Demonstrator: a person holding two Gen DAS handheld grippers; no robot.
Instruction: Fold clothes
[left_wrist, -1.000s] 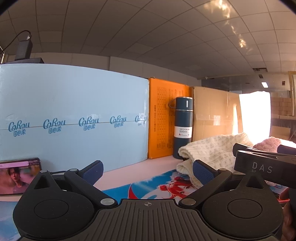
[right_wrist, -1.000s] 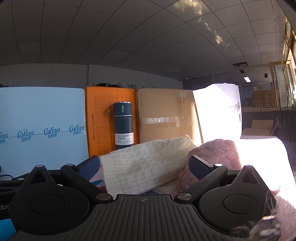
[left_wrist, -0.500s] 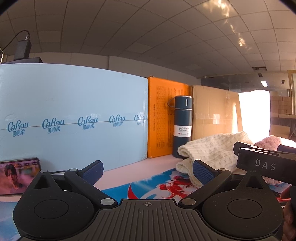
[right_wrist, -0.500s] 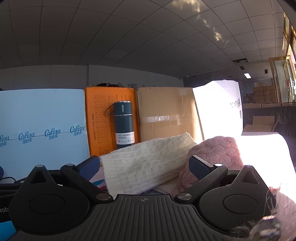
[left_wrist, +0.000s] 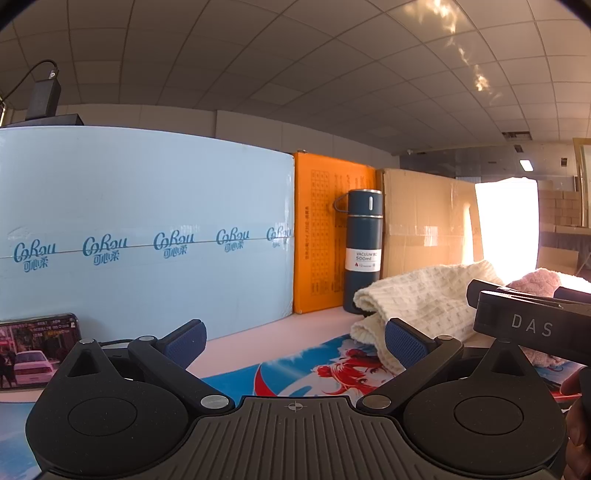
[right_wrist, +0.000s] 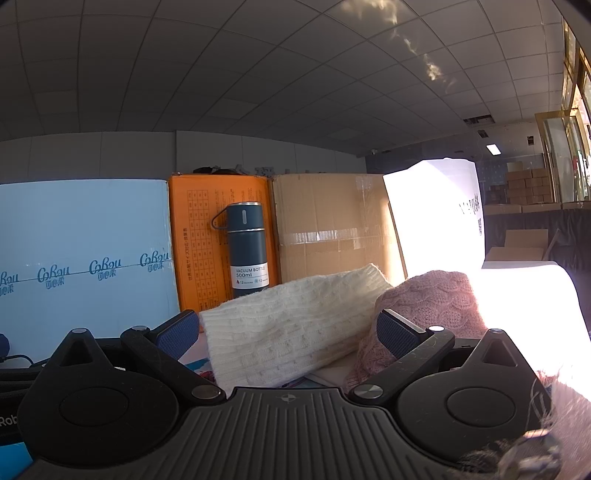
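From the left wrist, we see our left claw with its fingers spread wide and nothing between them, hovering low over the bench and its printed cartoon mat. The cream knit garment lies ahead and to the right of this claw, bunched, just beyond the right finger's pad; its long axis seems to run from near-left up toward far-right, with a rolled edge facing us. A pink knit garment sits further right, partly hidden by the right claw's body. A blue vacuum bottle stands upright behind the cream knit, against the boxes, and a phone leans at far left. From the right wrist, our right claw is equally wide open and holds nothing; the cream knit garment lies directly ahead between the 2 fingers' lines, tilted, its ribbed end pointing up to the right, its lower end nearest the left finger. The pink knit garment is heaped just behind the right finger. We judge no fold has begun. To do it well, we should each take 1 end of the cream knit, lift it off the pink heap and lay it flat on the mat, keeping away from the bottle.
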